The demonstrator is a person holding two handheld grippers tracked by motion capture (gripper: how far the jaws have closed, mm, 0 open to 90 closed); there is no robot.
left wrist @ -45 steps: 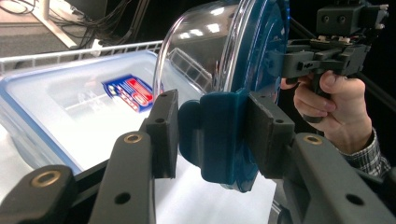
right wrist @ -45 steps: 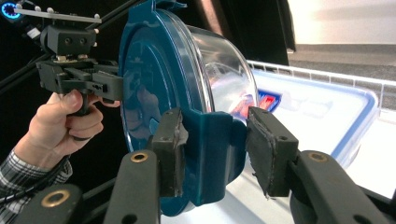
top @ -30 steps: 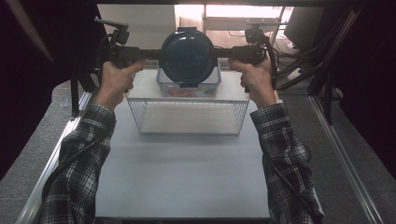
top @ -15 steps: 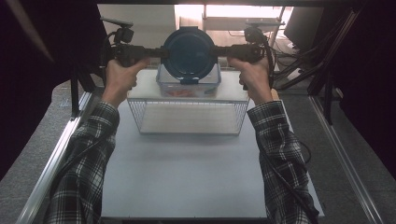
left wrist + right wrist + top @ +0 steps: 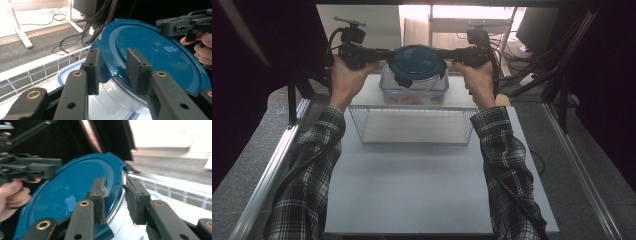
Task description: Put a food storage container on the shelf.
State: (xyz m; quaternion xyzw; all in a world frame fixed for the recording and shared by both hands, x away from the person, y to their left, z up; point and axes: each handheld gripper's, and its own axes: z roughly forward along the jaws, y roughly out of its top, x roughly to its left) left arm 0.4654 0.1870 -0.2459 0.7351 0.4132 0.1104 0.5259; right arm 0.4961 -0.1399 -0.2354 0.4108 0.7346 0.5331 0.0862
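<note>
The two grippers had carried the bowl (image 5: 417,67) farther from the person, off the basket (image 5: 412,125) and over the box (image 5: 412,92) beyond it on the worktop (image 5: 412,190). The left gripper (image 5: 112,68) and right gripper (image 5: 115,201) each clamped the blue lid's (image 5: 155,57) rim from opposite sides, jaws partly closed around it. The bowl hung just above the box, probably about to be set down there.

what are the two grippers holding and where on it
Both hold the round clear container with a blue lid: the left gripper clamps the lid's rim tab on one side, the right gripper its rim opposite.
</note>
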